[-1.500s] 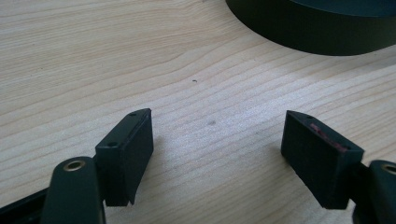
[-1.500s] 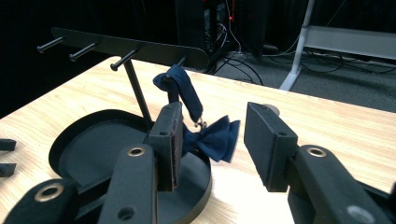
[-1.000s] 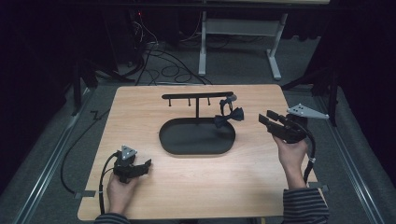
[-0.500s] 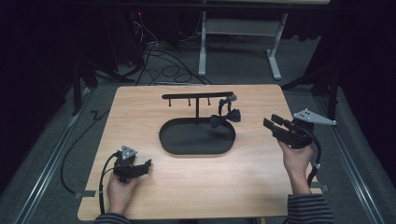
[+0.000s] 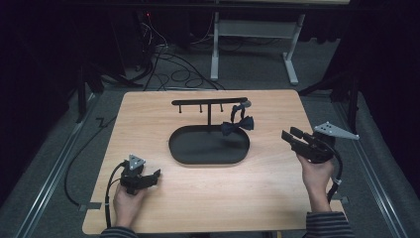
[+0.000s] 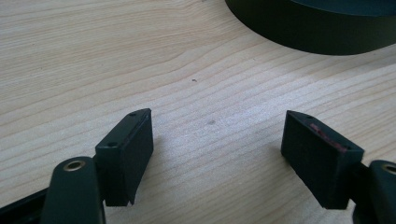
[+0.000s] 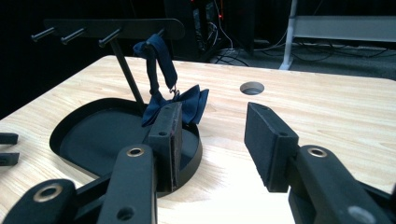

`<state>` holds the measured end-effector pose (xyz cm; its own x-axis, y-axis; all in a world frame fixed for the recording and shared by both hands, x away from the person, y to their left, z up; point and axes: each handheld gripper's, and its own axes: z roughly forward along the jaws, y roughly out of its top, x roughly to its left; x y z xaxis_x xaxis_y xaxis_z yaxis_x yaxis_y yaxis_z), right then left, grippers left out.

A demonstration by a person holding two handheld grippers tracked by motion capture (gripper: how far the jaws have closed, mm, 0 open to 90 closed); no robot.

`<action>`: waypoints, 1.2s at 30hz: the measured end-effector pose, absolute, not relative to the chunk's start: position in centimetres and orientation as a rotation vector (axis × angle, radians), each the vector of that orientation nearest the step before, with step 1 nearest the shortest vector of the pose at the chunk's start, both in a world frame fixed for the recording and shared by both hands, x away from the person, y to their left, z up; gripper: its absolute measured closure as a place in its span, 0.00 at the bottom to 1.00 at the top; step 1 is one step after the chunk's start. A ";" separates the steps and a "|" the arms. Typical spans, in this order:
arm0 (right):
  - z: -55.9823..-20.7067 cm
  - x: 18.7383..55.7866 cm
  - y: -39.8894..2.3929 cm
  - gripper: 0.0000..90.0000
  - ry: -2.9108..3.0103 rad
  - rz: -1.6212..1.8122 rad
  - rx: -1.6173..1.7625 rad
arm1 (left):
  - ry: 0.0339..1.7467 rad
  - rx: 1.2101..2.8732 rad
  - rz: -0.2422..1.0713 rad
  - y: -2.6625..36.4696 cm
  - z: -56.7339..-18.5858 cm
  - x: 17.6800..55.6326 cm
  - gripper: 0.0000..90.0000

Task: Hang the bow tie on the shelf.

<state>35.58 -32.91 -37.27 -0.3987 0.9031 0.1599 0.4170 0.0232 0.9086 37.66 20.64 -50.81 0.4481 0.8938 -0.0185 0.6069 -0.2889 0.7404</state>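
We take the black oval tray at the middle of the tabletop as landmark. Left of and nearer than the tray, the left gripper rests low on the bare wood; in the left gripper view its fingers stand wide apart with only wood grain between them, and the tray's wall crosses the top of that view. On the tray stands the T-shaped hanger stand, its bar carrying several pegs. The dark blue bow tie hangs by its strap from the peg at the right end of the bar, its bow dangling over the tray's right rim, clear of both grippers. Right of the tray, well apart from it, the right gripper points toward the bow tie; in the right gripper view its fingers are open and empty, with the bow tie ahead and beyond them. Judgement: the bow tie looks like the object of the work and is as yet ungrasped, so an approach and grasp by the right gripper remain; we cannot tell whether it is to come off the peg or was just hung.
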 end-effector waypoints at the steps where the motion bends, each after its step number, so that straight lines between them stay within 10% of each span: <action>1: -37.4 35.5 -33.0 0.65 1.835 1.359 1.340 | 1.253 2.011 0.533 20.6 -50.8 37.7 0.29; 36: -40.6 34.0 -32.7 0.65 1.868 1.366 1.398 | 1.254 2.010 0.531 20.6 -50.8 37.7 0.29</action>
<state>33.99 -32.74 -40.63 -0.3959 0.8952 0.2045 0.4665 0.0043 0.8845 37.65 20.64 -50.81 0.4478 0.8939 -0.0199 0.6076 -0.2879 0.7402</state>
